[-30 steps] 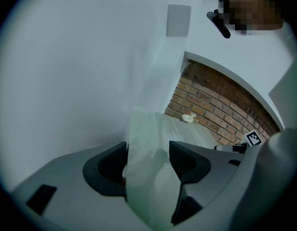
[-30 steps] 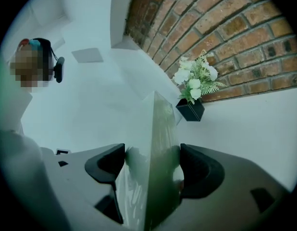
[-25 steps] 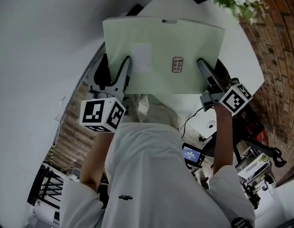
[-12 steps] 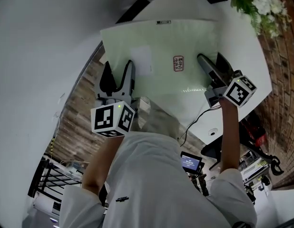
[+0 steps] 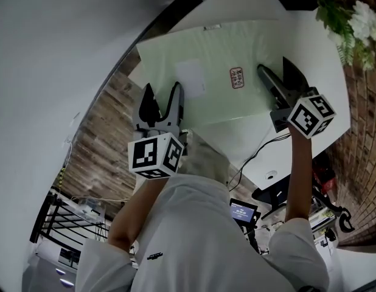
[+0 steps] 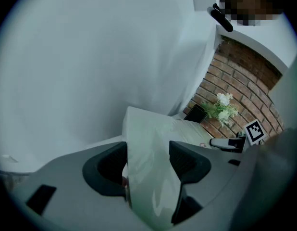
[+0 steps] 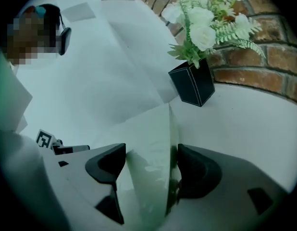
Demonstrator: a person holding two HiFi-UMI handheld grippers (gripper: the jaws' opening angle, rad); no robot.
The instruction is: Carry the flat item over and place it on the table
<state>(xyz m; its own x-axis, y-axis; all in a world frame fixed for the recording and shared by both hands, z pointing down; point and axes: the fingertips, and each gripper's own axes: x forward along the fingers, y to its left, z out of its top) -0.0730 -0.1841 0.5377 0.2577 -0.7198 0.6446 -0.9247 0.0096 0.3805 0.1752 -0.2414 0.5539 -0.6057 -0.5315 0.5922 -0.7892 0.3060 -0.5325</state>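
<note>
The flat item [image 5: 221, 66] is a pale green packet with a white label and a small red stamp. It hangs level, low over the white table [image 5: 261, 142]; whether it touches the top is unclear. My left gripper [image 5: 162, 102] is shut on its near left edge, and the packet [image 6: 148, 177] fills the gap between those jaws. My right gripper [image 5: 278, 79] is shut on the near right edge, with the packet [image 7: 151, 172] pinched between its jaws. Each gripper shows in the other's view: the right gripper [image 6: 224, 142] and the left gripper [image 7: 74, 148].
A black square vase [image 7: 191, 84] with white flowers [image 5: 353, 26] stands at the table's far right corner, before a brick wall [image 7: 278, 57]. A cable [image 5: 252, 160] hangs off the table's near edge. Wooden floor [image 5: 103, 139] lies to the left. Equipment clutters the floor [image 5: 316, 199] at lower right.
Both grippers have carried the packet forward and to the right, from beside the table to over its white top. Their hold on its near edge looks the same.
</note>
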